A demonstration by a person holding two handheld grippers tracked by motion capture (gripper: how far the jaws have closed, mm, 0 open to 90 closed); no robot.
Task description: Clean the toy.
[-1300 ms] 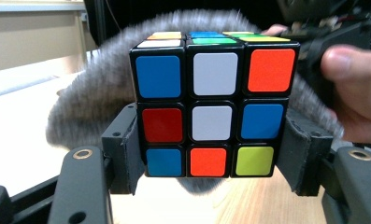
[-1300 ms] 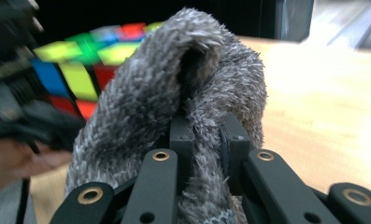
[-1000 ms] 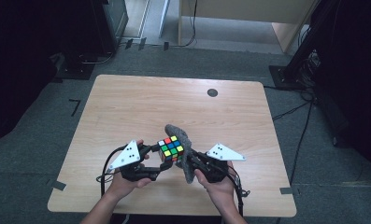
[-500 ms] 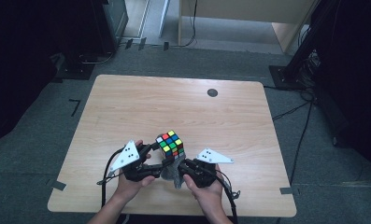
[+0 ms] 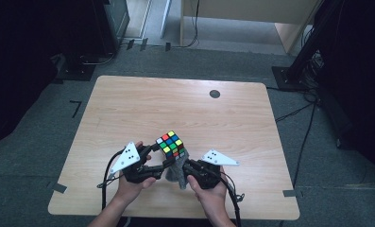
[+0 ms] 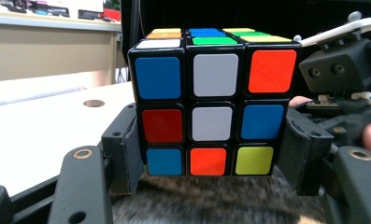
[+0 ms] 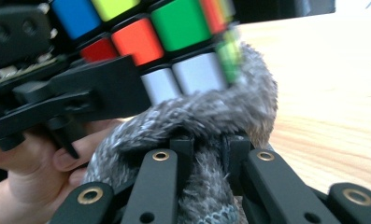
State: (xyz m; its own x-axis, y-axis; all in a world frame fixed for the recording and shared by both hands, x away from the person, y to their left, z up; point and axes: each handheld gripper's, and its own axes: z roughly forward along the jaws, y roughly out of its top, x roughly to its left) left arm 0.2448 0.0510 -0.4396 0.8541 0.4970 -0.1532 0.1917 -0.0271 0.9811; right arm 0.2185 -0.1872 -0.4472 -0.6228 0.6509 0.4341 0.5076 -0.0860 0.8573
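Since a second ago the grey cloth has dropped from beside the cube to beneath it. The left gripper stays clenched on the rigid, slick-faced cube's lower sides, a sound hold. The right gripper pinches the soft, limp cloth, bunched just ahead of its jaws.

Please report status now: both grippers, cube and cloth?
Left gripper shut on cube. Right gripper shut on grey cloth, pressed against cube's underside. Nothing in the way.

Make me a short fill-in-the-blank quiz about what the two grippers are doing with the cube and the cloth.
1. The left gripper is shut on the ____.
2. The right gripper is shut on a fuzzy grey ____.
3. The centre sticker on the face of the puzzle cube seen in the left gripper view is ____.
4. The cloth touches the cube's ____ side.

Missing words: puzzle cube; cloth; white; under
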